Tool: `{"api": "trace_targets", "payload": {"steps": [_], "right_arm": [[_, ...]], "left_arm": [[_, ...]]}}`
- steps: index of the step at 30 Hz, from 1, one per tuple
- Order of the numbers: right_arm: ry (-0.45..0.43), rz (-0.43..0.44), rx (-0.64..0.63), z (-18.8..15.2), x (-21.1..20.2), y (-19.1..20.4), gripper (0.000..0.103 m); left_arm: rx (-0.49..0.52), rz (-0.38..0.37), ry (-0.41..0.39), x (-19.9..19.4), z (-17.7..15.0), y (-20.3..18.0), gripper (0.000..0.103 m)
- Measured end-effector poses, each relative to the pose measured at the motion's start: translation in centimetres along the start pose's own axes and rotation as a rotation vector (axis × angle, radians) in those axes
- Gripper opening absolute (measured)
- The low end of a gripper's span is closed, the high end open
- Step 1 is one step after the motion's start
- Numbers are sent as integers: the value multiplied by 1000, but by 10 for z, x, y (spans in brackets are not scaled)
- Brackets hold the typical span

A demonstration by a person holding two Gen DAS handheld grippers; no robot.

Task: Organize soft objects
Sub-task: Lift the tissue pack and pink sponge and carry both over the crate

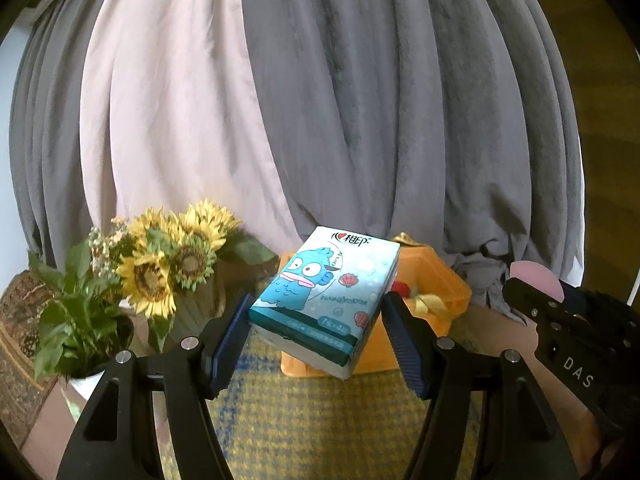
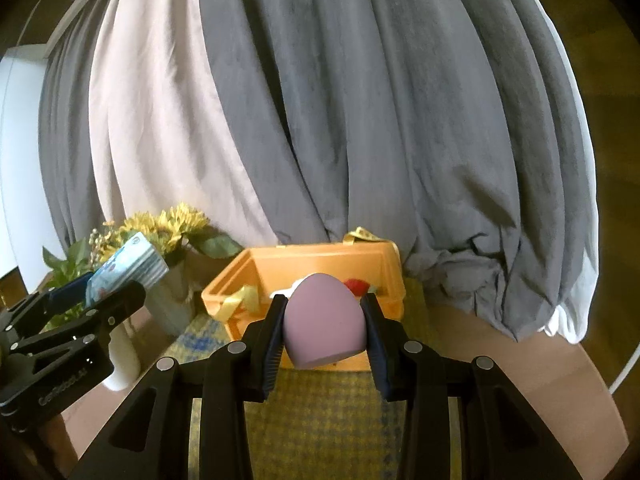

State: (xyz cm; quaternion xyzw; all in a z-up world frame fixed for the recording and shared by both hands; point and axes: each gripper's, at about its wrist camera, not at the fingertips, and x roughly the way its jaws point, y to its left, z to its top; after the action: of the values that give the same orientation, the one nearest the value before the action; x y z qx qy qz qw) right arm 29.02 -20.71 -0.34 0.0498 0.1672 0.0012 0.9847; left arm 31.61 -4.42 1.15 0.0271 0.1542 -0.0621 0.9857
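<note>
My left gripper point(image 1: 316, 312) is shut on a blue tissue pack point(image 1: 326, 300) printed with a cartoon fish, held tilted above the cloth in front of an orange bin point(image 1: 436, 280). My right gripper point(image 2: 325, 318) is shut on a pink egg-shaped sponge point(image 2: 324, 320), held just before the orange bin point(image 2: 320, 258). Inside the bin lie a yellow ribbon point(image 2: 240, 300) and something red point(image 2: 356, 285). In the right wrist view the left gripper point(image 2: 100, 292) carries the tissue pack point(image 2: 132, 268) at the left. The sponge point(image 1: 534, 278) shows at the right of the left wrist view.
A yellow and blue checked cloth point(image 1: 312, 420) covers the wooden table point(image 2: 540, 360). Sunflowers point(image 1: 172, 256) in a vase and a leafy plant point(image 1: 72, 320) in a white pot stand at the left. Grey and pale pink curtains point(image 2: 320, 120) hang close behind the bin.
</note>
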Motion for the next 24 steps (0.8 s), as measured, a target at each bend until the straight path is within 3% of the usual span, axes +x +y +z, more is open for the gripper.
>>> {"api": "trace_targets", "payload": {"steps": [13,24], "right_arm": [[0,-24,14,27,52,1,38],[9,-44,6,51,101,-8,38]], "left_arm": [[7,-47,-20,57,27,6,66],[14,-32,-1,109,42,1,66]]}}
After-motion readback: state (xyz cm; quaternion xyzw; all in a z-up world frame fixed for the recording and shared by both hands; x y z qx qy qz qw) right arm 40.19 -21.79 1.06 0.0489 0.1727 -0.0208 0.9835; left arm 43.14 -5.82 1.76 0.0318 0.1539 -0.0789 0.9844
